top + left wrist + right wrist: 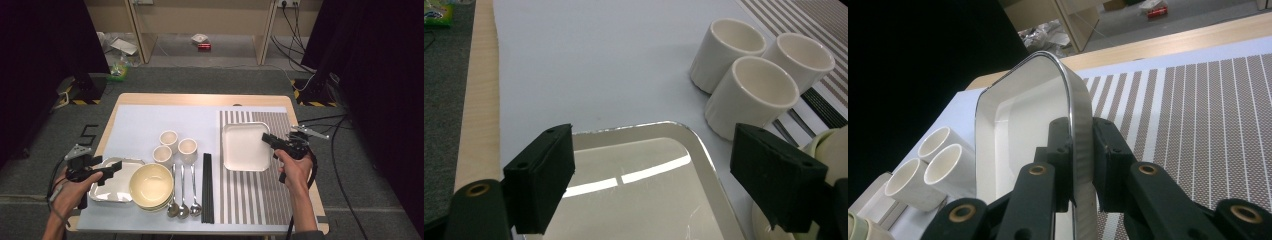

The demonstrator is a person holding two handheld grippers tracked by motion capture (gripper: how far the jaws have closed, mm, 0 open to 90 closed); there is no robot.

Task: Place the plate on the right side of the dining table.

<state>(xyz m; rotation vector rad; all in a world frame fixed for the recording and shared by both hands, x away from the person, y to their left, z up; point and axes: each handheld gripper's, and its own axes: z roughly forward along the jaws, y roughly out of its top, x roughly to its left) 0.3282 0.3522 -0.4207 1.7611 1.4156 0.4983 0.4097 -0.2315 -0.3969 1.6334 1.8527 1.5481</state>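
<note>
A shiny silver tray [116, 192] lies at the front left of the pale blue mat [140, 125]. My left gripper [109, 172] hovers over its left part, open. In the left gripper view the two jaws stand wide apart above the silver tray's [634, 127] far rim, touching nothing, around the left gripper [659, 185]. On the striped mat [280, 190] sits a white square tray [242, 147]. My right gripper [267, 139] is shut on its right rim. The right gripper view shows the pads of the right gripper [1080, 137] pinching the white tray's [1018, 115] metal-edged rim.
A stack of cream bowls [151, 186] sits right of the silver tray. Three white cups [169, 137] cluster mid-table, seen close as cups [751, 95]. Three spoons [182, 202] and black chopsticks [207, 187] lie in front. The wooden table edge [107, 125] runs along the left.
</note>
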